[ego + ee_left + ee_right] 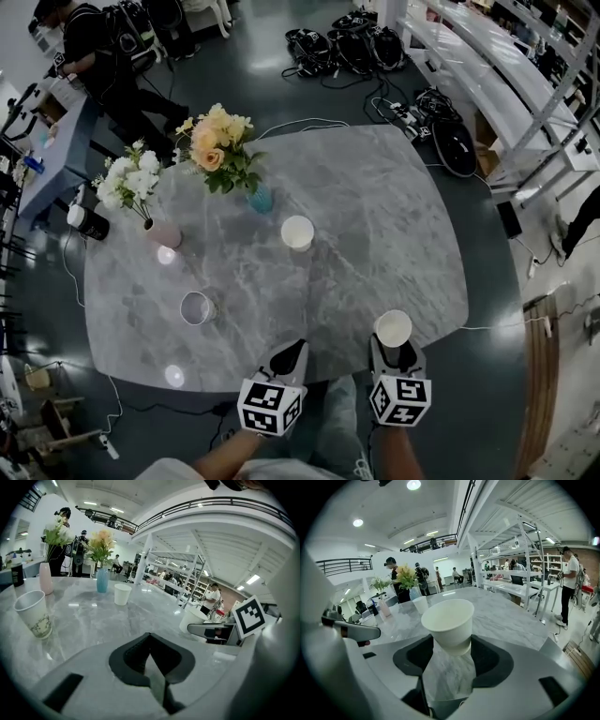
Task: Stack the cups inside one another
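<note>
Between right gripper (451, 654) jaws, white cup (448, 620)

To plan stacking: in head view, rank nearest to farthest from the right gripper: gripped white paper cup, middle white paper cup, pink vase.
1. Gripped white paper cup, in the right gripper.
2. Middle white paper cup, table centre.
3. Pink vase, far left.

A plain white paper cup (297, 232) stands upright, mouth up, near the middle of the grey marble table (394, 216). A pale cup with faint print (197, 307) stands upright toward the table's left front. A third white paper cup (393, 328) is upright at the table's near edge, its base clasped by the right gripper (396, 352).
</note>
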{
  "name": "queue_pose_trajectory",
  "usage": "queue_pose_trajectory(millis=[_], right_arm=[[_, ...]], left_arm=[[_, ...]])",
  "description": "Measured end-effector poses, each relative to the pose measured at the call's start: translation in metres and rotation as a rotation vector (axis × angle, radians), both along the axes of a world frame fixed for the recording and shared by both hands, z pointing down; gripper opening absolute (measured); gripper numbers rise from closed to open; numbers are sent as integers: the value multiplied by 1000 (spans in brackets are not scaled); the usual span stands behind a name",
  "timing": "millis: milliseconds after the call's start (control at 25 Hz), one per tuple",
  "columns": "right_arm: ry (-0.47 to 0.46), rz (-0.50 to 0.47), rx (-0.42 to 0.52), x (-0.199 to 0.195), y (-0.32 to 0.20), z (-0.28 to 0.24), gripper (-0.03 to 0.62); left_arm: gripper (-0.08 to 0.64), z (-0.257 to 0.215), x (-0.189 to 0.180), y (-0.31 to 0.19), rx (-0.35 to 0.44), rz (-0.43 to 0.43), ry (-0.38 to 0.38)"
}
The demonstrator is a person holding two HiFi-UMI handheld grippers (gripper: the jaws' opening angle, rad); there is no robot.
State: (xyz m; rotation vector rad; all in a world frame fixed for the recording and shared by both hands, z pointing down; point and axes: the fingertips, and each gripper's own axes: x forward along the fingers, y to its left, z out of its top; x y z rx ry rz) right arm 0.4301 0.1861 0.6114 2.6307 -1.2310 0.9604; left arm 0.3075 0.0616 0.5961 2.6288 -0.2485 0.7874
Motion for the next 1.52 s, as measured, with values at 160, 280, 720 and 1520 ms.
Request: queue_pose_trajectory(millis=[160, 280, 720, 1520], right_arm=[[10, -41, 10, -7, -17, -15, 225], [13, -79, 18, -17, -32, -26, 225], [18, -263, 61, -57, -111, -55, 225], [21, -698, 102, -139, -243, -84, 225]], left_arm=[[-2, -12, -12, -12, 6, -43, 18], [-1, -22, -24, -23, 14, -79, 27], [-2, -55, -66, -75, 62, -241, 78], [-1, -79, -176, -152, 123, -694, 100]])
